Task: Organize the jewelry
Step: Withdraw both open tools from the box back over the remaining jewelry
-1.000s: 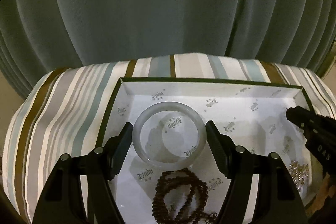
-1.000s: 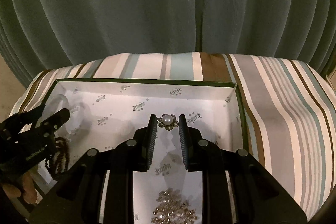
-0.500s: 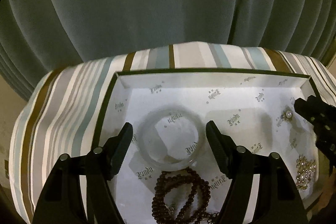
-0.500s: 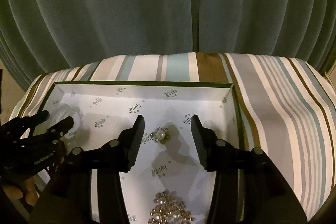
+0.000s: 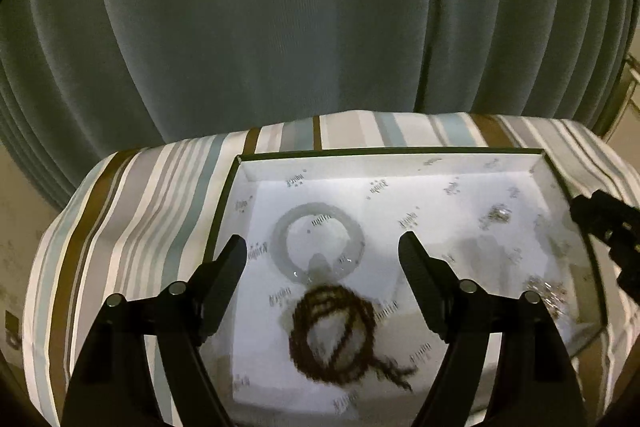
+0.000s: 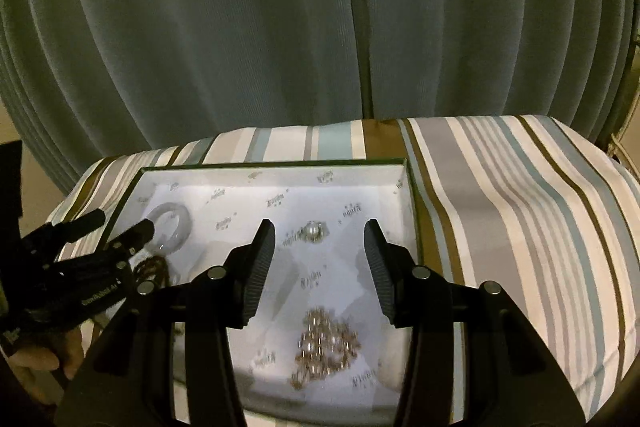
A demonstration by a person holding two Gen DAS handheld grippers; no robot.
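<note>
Left gripper (image 5: 322, 251) and right gripper (image 6: 319, 239) held wide open, empty; bangle (image 5: 318, 243), blurred bead strand (image 5: 333, 335) at 6 o'clock; pearl brooch (image 6: 314, 230), smeared crystal cluster (image 6: 326, 345) in tray (image 6: 272, 169)

Striped cloth-covered surface (image 6: 500, 207); green-rimmed tray (image 6: 414, 211) lies on it.

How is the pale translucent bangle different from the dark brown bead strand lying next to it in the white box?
The pale translucent bangle is one smooth, rigid-looking ring; the dark brown bead strand is made of small beads, coiled in loose overlapping loops with a trailing end. The bangle lies farther from the camera, the strand nearer. Both rest flat in the white box, meeting at their edges.
</note>
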